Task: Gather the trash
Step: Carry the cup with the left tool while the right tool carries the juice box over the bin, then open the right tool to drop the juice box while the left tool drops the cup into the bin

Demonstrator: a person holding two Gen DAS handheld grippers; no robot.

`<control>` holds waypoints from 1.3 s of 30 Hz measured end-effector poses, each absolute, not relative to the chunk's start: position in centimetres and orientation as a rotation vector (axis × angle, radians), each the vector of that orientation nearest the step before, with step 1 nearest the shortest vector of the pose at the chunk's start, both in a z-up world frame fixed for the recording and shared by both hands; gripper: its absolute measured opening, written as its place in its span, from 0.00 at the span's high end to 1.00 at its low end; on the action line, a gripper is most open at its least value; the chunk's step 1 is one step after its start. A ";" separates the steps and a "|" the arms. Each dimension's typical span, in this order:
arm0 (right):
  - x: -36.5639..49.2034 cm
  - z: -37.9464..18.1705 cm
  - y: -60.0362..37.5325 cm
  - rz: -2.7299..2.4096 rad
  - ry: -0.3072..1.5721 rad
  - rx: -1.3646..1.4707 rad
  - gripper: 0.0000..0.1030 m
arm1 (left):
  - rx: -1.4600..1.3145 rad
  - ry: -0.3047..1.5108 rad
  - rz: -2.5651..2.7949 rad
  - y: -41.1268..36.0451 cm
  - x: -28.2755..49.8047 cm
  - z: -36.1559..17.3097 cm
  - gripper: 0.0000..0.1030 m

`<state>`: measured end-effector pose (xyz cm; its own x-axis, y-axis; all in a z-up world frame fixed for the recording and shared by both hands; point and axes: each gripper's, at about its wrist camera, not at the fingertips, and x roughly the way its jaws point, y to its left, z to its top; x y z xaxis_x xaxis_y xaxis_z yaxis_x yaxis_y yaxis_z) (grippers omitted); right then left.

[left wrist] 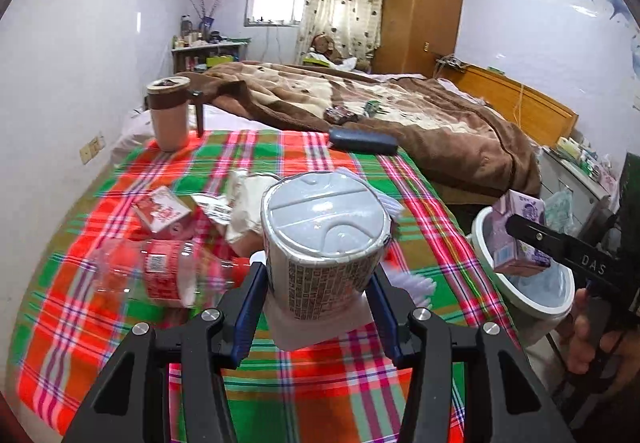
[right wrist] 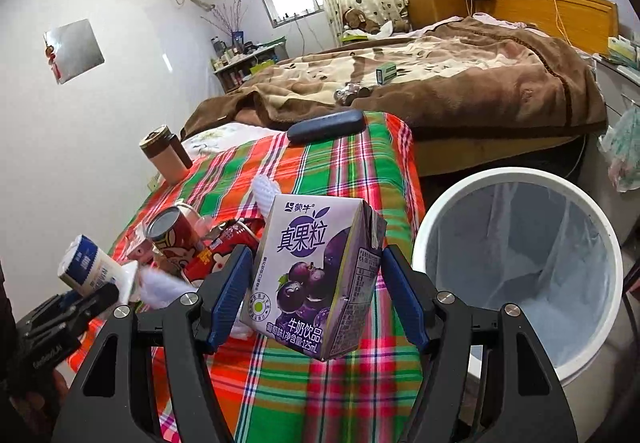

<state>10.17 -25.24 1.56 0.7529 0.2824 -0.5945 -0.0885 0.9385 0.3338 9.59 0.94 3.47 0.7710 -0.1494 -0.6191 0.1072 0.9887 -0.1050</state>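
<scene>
Trash half-collected: my right gripper [right wrist: 316, 293] clamped the milk carton [right wrist: 314, 275] beside the empty bin [right wrist: 516, 271]; left gripper [left wrist: 316, 307] clamped a noodle cup [left wrist: 324, 239]; bottle [left wrist: 160, 271] remained near the bedspread's [left wrist: 304, 391] left edge.

Your bin [right wrist: 516, 267] mouth is open and unobstructed, just right of the plaid cloth [right wrist: 360, 395]. Bare cloth in front of both grippers gives you room. Left side is crowded: clear bottle [left wrist: 160, 275], red carton [left wrist: 162, 209], red can [right wrist: 174, 239], wrappers [left wrist: 244, 203]. Tumbler [left wrist: 168, 113] and dark case [left wrist: 362, 141] stand at the far edge.
</scene>
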 end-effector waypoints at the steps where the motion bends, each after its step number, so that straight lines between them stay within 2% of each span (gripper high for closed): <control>1: 10.2 1.6 -25.3 0.208 0.689 0.297 0.34 | -0.061 0.672 -0.131 1.1 9.5 3.7 0.51; 13: 9.0 2.6 -27.6 0.196 0.658 0.308 0.34 | -0.040 0.651 -0.231 -1.7 9.5 5.0 0.51; 25: 8.3 2.4 -33.9 0.032 0.662 0.310 0.34 | -0.011 0.676 -0.428 -10.7 12.2 4.9 0.51; 39: 9.1 -0.1 -38.3 -0.081 0.763 0.287 0.33 | 0.066 0.733 -0.595 -20.5 14.5 3.2 0.51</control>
<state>9.07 -38.26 -0.11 0.7215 0.0309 -0.6917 0.1761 0.9580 0.2265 14.55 -20.48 3.24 0.5868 -0.4878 -0.6463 0.5325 0.8338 -0.1457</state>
